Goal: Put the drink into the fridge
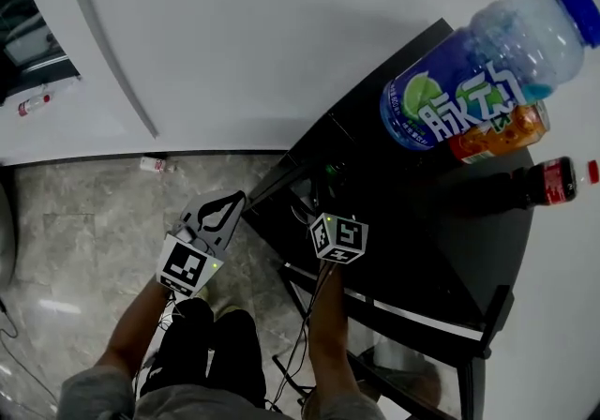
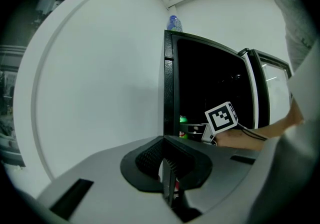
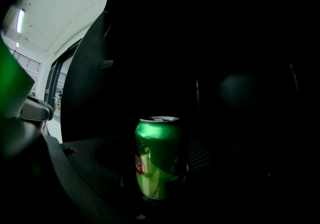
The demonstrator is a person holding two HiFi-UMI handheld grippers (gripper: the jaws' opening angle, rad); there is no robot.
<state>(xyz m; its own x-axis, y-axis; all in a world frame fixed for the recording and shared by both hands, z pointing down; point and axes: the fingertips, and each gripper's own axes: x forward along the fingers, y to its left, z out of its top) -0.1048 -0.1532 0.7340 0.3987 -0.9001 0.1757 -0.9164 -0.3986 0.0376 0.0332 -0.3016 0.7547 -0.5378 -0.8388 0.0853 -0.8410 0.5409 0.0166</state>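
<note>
Drink can (image 3: 157, 157) — one, green — seems clamped between fingers of the right gripper (image 3: 159, 184); left gripper (image 2: 168, 184) fingers together.

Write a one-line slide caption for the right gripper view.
Right tool holds an upright green can at the dark fridge opening.

The drink is a green aluminium can (image 3: 156, 143) with a red patch on its label and its pull-tab top closed. It stands upright between the jaws of the right gripper (image 3: 159, 170), with the mesh-faced pad at its right against its side. From the left gripper (image 2: 169, 188), the can shows ahead, low in the opening, just left of the right gripper's marker cube.

The black cabinet fridge (image 2: 170, 83) stands directly ahead of the left gripper. Its interior is dark and unlit. Its door (image 2: 251, 88) is swung open to the right.
</note>
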